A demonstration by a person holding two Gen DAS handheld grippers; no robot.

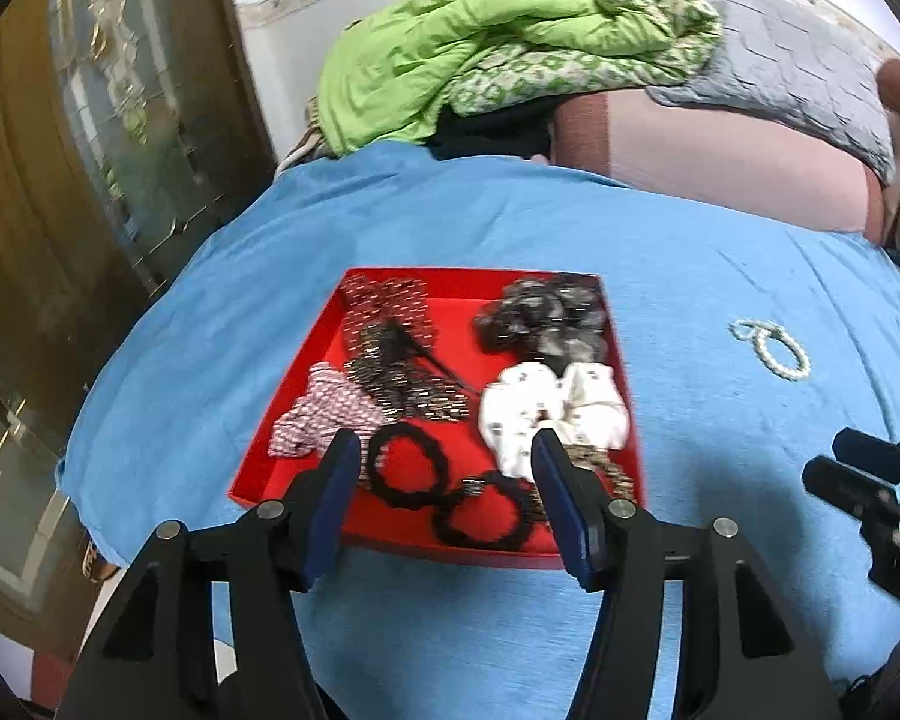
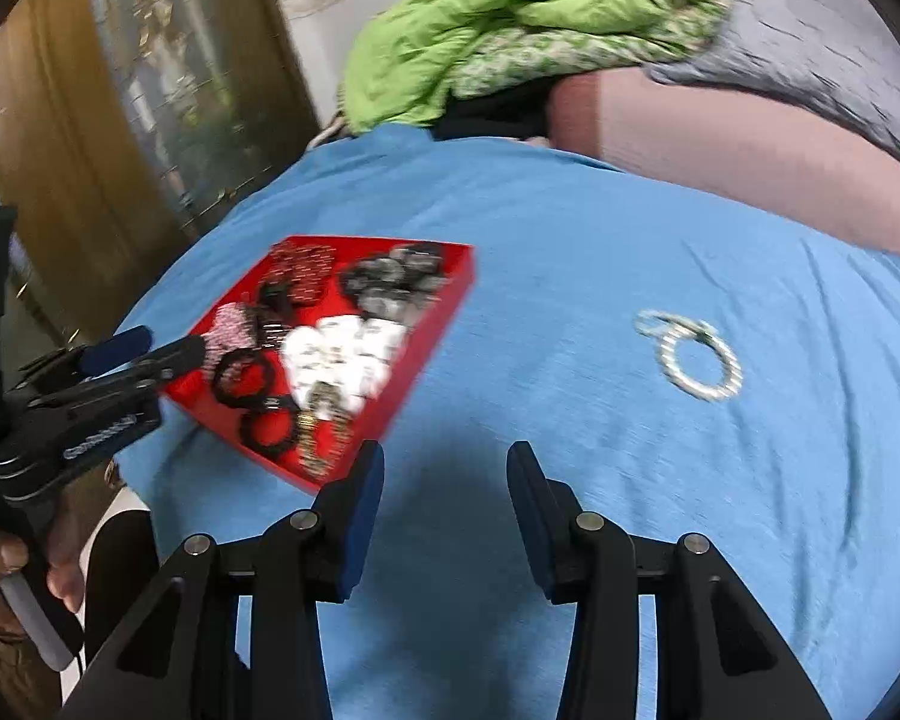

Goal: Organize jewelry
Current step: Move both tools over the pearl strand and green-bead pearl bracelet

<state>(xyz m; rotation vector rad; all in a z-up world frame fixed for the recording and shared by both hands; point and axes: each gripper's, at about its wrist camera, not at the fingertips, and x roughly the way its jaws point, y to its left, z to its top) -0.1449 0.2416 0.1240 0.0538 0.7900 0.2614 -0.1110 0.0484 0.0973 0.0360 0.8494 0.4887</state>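
A red tray (image 1: 324, 330) lies on the blue cloth; it also shows in the right wrist view (image 2: 450, 276). It holds scrunchies, several hair ties and bands: a white scrunchie (image 1: 546, 408), a dark grey one (image 1: 540, 312), black hair ties (image 1: 408, 465). A pearl bracelet (image 1: 774, 345) lies on the cloth right of the tray, apart from it; the right wrist view shows it too (image 2: 699, 363). My left gripper (image 1: 444, 450) is open and empty above the tray's near edge. My right gripper (image 2: 444, 468) is open and empty over bare cloth, the bracelet ahead to its right.
The blue cloth (image 1: 690, 252) covers a bed. A green quilt (image 1: 480, 36) and a grey pillow (image 1: 798, 66) are piled at the back. A wooden cabinet (image 1: 60, 180) stands on the left. The bed edge is close on the left.
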